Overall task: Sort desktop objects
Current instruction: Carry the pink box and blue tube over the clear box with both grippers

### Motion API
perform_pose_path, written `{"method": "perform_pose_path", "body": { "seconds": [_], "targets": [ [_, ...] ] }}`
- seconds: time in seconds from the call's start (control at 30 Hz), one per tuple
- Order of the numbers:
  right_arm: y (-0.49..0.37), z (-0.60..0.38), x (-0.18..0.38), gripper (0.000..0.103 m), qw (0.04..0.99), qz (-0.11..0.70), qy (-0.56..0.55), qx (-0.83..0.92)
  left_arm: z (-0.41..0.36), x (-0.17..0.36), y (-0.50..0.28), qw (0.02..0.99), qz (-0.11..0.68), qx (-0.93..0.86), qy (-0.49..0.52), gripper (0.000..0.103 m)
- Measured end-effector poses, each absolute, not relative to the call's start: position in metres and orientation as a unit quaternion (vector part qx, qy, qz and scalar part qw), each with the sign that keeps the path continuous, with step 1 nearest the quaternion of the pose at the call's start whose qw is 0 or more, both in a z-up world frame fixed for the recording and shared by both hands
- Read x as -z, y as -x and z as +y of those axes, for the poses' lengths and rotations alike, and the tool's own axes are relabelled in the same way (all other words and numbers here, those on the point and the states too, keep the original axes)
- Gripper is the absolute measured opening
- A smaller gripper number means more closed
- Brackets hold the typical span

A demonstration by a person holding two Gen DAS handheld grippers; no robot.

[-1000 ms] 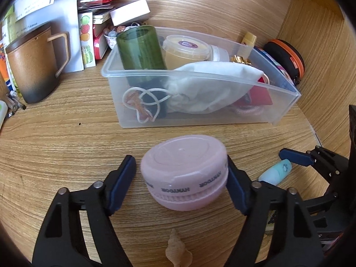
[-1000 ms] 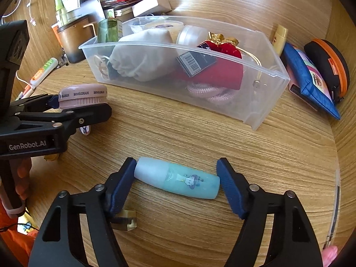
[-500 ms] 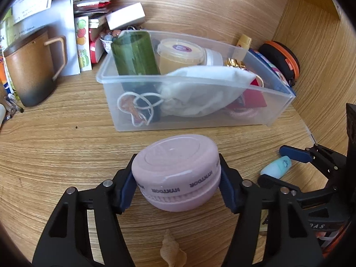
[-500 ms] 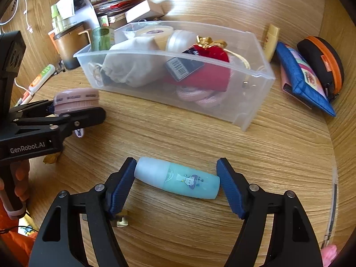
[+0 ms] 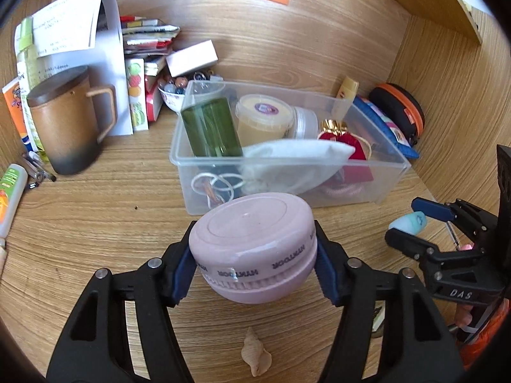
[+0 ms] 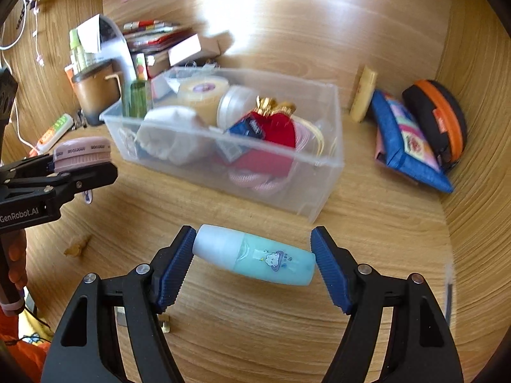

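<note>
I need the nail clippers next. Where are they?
In the left wrist view, the clippers lie on the desk at far left, between the brown mug and a tube.

Bright daylight, white glare on the wooden back wall (image 6: 287, 28), right view motion-blurred, left view sharp, strong fisheye bending, dark vignetted corners

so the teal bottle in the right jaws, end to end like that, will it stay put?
Probably, but marginally. The teal bottle is a smooth cylinder pinched by its ends, so it could pivot or slip. It already sits tilted. If dropped on the desk, it would likely roll.
</note>
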State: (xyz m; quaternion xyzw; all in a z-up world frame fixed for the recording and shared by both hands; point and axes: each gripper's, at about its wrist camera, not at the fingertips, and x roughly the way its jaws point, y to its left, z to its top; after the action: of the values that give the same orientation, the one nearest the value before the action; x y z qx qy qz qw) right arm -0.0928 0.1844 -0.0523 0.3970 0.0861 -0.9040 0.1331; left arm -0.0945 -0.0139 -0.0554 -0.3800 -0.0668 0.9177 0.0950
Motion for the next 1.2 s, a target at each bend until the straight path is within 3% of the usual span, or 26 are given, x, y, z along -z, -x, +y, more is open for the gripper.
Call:
{"method": "perform_pose_path", "body": {
  "seconds": [0.63, 1.2],
  "targets": [
    [0.114, 0.192, 0.005, 0.071, 0.124, 0.083, -0.332, 0.932, -0.015, 0.007, 0.094, 0.107, -0.053, -0.937, 0.329, 0.064],
    [0.155, 0.19, -0.003, 0.071, 0.145, 0.085, -0.318, 0.933, -0.002, -0.017, 0.134, 0.117, -0.028, -0.941, 0.315, 0.064]
  ]
}}
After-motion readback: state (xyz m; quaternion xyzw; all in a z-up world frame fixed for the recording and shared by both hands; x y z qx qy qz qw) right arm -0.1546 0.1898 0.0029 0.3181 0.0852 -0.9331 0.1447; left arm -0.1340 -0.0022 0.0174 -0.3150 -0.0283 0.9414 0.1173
